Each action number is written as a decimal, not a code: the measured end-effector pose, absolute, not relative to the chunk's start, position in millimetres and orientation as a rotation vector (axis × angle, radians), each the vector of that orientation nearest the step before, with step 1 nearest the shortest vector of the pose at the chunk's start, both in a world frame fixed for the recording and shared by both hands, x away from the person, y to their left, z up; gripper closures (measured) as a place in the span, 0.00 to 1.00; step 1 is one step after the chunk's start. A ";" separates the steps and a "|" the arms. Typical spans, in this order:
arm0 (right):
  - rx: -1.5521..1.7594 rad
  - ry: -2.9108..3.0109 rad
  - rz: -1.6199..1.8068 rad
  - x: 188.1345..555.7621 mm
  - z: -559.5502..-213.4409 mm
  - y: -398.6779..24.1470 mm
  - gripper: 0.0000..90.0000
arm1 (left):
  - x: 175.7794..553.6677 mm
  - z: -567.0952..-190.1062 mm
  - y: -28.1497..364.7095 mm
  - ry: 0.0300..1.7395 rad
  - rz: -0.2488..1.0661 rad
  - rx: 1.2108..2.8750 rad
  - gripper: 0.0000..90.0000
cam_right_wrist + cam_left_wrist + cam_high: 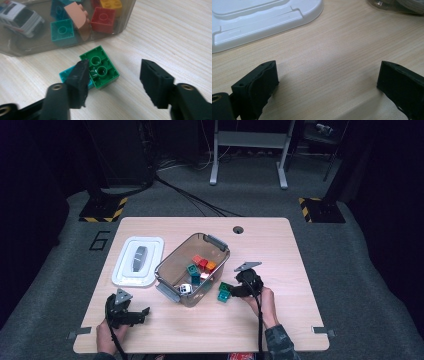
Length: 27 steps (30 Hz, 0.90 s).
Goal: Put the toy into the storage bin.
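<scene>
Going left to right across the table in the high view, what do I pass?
Left gripper → white lid → clear bin of blocks → green block → right gripper.

The bin [172, 265] stands near the middle of the tabletop [280, 245], set at an angle, one end towards the far edge, the other towards the near edge. The lid [137, 261] lies flat just to its left, towards the left edge. Inside the bin sit several blocks [200, 267] and a toy car [185, 289], the car at the near end. Two blocks [224, 291] lie on the tabletop just right of the bin's near end, touching each other. The right gripper [234, 290] sits over them. The left gripper [142, 314] rests near the near left corner, before the lid. A round hole [238, 229] lies by the far edge.
</scene>
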State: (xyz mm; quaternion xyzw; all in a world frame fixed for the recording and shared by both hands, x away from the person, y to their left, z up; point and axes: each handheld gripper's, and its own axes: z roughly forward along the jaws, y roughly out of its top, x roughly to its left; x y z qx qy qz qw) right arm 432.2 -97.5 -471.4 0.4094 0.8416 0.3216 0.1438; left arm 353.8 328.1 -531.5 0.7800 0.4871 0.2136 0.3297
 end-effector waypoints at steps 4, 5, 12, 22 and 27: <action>1.195 2.428 0.927 435.6 -474.1 -94.8 0.55 | 353.8 -531.5 328.1 1.274 0.559 2.041 0.04; 1.202 2.432 0.929 436.4 -474.5 -93.9 0.55 | 353.9 -531.5 328.1 1.274 0.560 2.041 0.04; 1.204 2.456 0.923 441.5 -479.2 -86.2 0.59 | 353.8 -531.5 328.1 1.275 0.560 2.041 0.04; 1.222 2.500 0.880 446.4 -489.4 -88.8 0.73 | 353.8 -531.5 328.0 1.275 0.558 2.040 0.04; 1.248 2.484 0.863 445.7 -488.4 -96.7 0.75 | 353.8 -531.5 328.1 1.274 0.559 2.041 0.04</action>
